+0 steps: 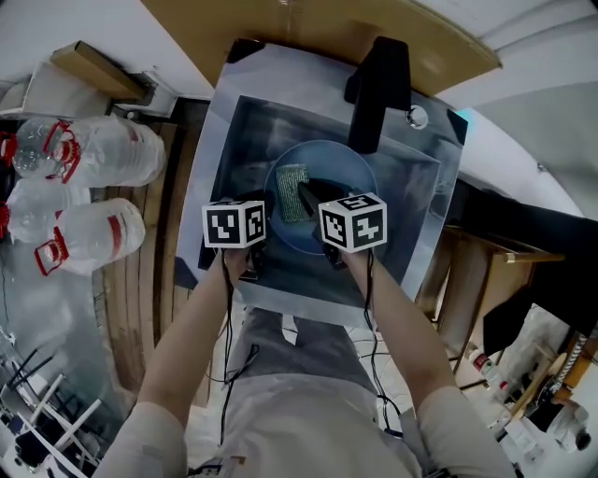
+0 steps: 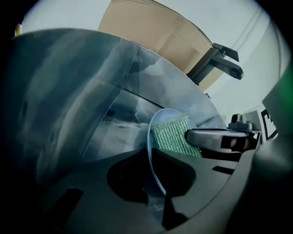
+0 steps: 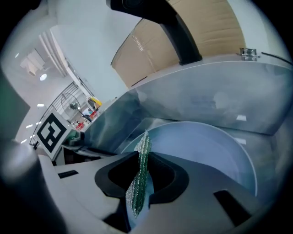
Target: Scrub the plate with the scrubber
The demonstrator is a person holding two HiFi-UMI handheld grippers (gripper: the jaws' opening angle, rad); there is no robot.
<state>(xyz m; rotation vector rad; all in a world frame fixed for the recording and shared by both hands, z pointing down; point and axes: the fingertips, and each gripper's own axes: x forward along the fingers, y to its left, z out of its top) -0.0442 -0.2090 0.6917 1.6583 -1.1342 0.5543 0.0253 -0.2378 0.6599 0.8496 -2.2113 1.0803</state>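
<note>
A pale blue plate (image 1: 350,173) lies in the steel sink (image 1: 245,131). In the left gripper view its rim (image 2: 153,151) stands on edge between my jaws, and my left gripper (image 2: 155,183) is shut on it at the plate's near left side (image 1: 264,217). A green mesh scrubber (image 1: 291,191) rests against the plate's face. My right gripper (image 3: 141,183) is shut on the scrubber (image 3: 141,176), which stands upright between its jaws above the plate (image 3: 201,146). The left gripper view shows the scrubber (image 2: 171,133) flat on the plate, with a right finger (image 2: 210,137) on it.
A black faucet (image 1: 378,89) reaches over the sink's far side. Sink walls (image 2: 68,91) close in around both grippers. Large water bottles (image 1: 84,187) lie on the floor to the left. A brown board (image 1: 318,28) stands behind the sink.
</note>
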